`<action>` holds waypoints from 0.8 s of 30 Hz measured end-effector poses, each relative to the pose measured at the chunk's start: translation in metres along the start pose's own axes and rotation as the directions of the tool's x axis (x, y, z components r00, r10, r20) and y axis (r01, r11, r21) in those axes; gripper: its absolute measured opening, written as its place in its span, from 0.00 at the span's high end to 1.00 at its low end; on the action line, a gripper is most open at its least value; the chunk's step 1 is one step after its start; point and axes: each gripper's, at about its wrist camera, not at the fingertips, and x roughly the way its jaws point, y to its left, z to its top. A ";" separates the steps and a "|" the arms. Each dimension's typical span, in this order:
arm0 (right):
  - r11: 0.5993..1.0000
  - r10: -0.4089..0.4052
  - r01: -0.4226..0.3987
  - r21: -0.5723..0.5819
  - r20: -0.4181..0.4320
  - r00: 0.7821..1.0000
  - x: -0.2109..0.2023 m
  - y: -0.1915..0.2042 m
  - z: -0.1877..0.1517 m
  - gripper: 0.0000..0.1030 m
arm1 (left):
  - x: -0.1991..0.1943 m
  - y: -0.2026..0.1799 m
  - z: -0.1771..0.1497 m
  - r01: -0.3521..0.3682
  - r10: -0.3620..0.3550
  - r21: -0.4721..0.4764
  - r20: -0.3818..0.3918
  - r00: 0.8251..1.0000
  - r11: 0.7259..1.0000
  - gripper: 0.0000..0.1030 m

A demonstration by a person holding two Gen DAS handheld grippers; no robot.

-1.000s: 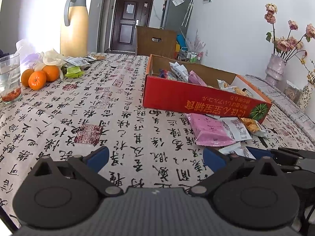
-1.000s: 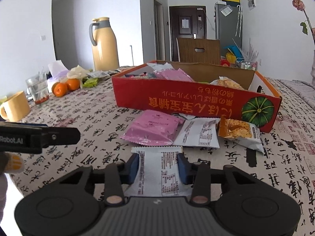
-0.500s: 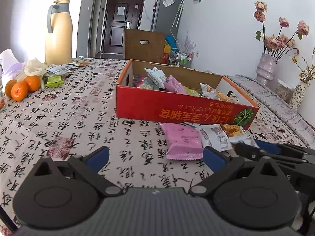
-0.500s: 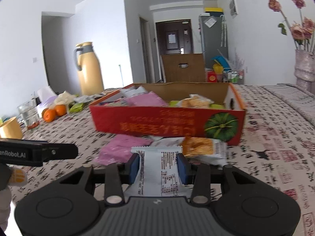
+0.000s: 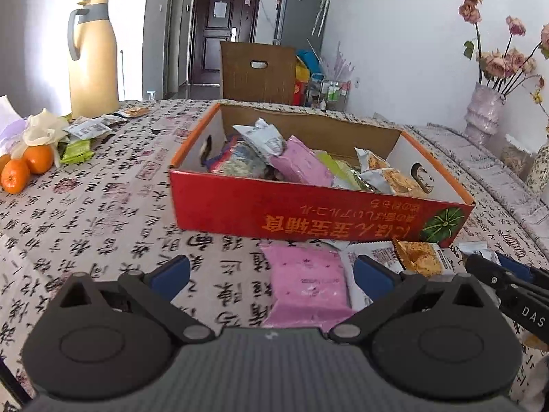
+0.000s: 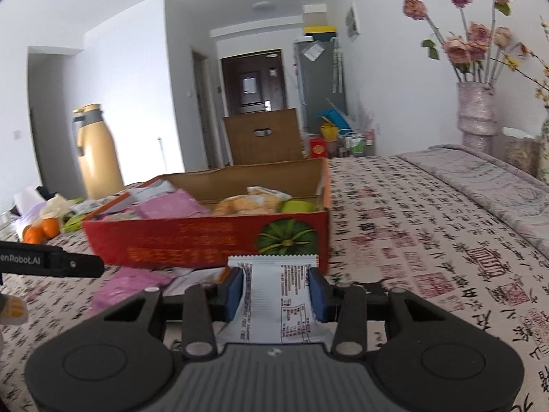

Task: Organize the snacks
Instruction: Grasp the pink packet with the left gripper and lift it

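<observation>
Working across a big table with a calligraphy-print tablecloth (image 5: 103, 213), and the red cardboard box (image 5: 308, 213) in the middle of it is where the snacks are going. It already holds a decent pile: pink packets, a grey-white one, some cracker packs and a green one, so I'd call this well underway but not finished. Still loose on the cloth in front of the box are a pink snack packet (image 5: 305, 285), a white packet (image 5: 374, 257) beside it and a cracker pack (image 5: 417, 257). There's also a small scatter of wrappers (image 5: 89, 127) way over by the oranges (image 5: 27, 168) and the yellow thermos jug (image 5: 92, 58), and I can't say whether those count. My right gripper (image 6: 276, 292) is clamped on a white snack packet (image 6: 274, 295), held off the table just short of the box's near wall, so that one looks next to go in. My left gripper (image 5: 271, 271) is wide open with nothing in it, hovering over the pink packet without touching it.
</observation>
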 end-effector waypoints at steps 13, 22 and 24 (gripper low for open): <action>0.999 0.004 -0.004 0.035 -0.006 1.000 0.014 -0.009 -0.005 0.61 | 0.040 -0.032 -0.005 -0.051 0.055 0.047 -0.093 0.994 0.998 0.17; 0.999 0.025 -0.025 0.049 -0.002 1.000 0.013 -0.012 -0.006 0.61 | 0.046 -0.032 -0.011 -0.052 0.057 0.043 -0.113 0.992 0.998 0.39; 0.999 0.024 -0.024 0.048 -0.003 1.000 0.013 -0.012 -0.006 0.61 | 0.044 -0.031 -0.011 -0.048 0.052 0.038 -0.111 0.992 0.998 0.39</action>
